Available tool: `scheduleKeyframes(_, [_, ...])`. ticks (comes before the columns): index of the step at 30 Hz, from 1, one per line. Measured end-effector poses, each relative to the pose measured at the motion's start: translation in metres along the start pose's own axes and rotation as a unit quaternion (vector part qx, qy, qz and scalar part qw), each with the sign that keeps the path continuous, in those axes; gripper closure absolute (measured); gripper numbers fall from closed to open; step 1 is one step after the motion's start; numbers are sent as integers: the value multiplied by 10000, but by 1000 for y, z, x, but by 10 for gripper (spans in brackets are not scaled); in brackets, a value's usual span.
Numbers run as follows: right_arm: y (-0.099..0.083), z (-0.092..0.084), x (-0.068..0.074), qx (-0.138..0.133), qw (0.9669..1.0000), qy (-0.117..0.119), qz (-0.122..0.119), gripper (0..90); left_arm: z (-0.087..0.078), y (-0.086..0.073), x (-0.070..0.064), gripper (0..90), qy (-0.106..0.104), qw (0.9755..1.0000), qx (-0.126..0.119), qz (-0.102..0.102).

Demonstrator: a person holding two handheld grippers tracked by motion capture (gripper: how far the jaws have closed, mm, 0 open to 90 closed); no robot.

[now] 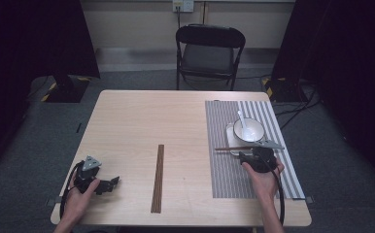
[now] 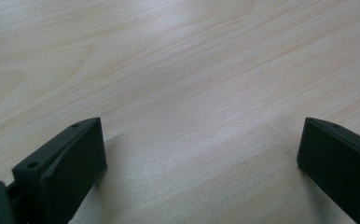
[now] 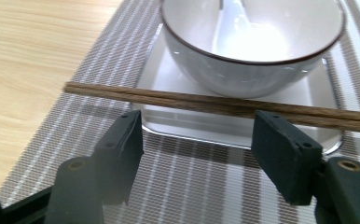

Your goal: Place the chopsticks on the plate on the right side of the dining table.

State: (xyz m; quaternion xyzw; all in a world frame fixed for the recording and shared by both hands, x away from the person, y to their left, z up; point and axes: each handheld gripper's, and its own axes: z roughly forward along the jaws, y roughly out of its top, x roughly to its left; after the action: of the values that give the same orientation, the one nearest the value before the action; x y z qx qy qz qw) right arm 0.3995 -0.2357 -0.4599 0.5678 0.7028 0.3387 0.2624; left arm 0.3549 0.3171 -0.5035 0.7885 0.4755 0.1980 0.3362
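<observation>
Wooden chopsticks (image 3: 225, 105) across white tray (image 3: 169, 79) beyond wide right gripper (image 3: 199, 140); left gripper (image 2: 201, 154) wide.

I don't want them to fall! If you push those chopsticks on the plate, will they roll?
Probably. The chopsticks look thin, stiff and smooth, and lie across the plate edge in front of the bowl, so a nudge could roll or slide them off. They seem light, too.

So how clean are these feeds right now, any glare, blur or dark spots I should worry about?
High view: table evenly lit, room sides fall to near black. Left gripper view: soft sheen across the wood, the near jaws slightly soft, faint shadows under them. Right gripper view: bright glare inside the bowl washes out the spoon; chopsticks reasonably sharp.
</observation>
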Motion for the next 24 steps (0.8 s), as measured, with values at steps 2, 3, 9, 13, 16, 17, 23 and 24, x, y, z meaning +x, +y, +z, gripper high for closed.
scheduleKeyframes(2, [0, -1, 3, -16, 10000, 95, -14, 313, 0, 0, 0, 5, 8, 10000, 1, 4])
scheduleKeyframes(3, [0, -1, 5, -12, 9999, 121, -19, 300, 0, 0, 0, 5, 1, 10000, 0, 0])
scheduleKeyframes(9, [1, -6, 16, -42, 9995, 302, -91, 263, 0, 0, 0, 5, 6, 10000, 0, 3])
scheduleKeyframes(13, [0, -10, 25, -30, 9990, 415, -168, 249, 0, 0, 0, 5, 6, 10000, 0, 2])
scheduleKeyframes(16, [-2, -11, 35, -9, 9983, 516, -256, 241, 0, 0, 0, 5, 6, 10000, 0, 3])
scheduleKeyframes(17, [-3, -11, 39, 0, 9981, 553, -281, 236, 0, 0, 0, 5, 6, 10000, -1, 3])
scheduleKeyframes(23, [-8, -8, 63, 89, 9956, 795, -479, 231, 0, 0, 0, 5, 7, 10000, 0, 1])
scheduleKeyframes(24, [-8, -7, 67, 130, 9952, 829, -494, 232, 0, 0, 0, 5, 8, 10000, -1, 1])
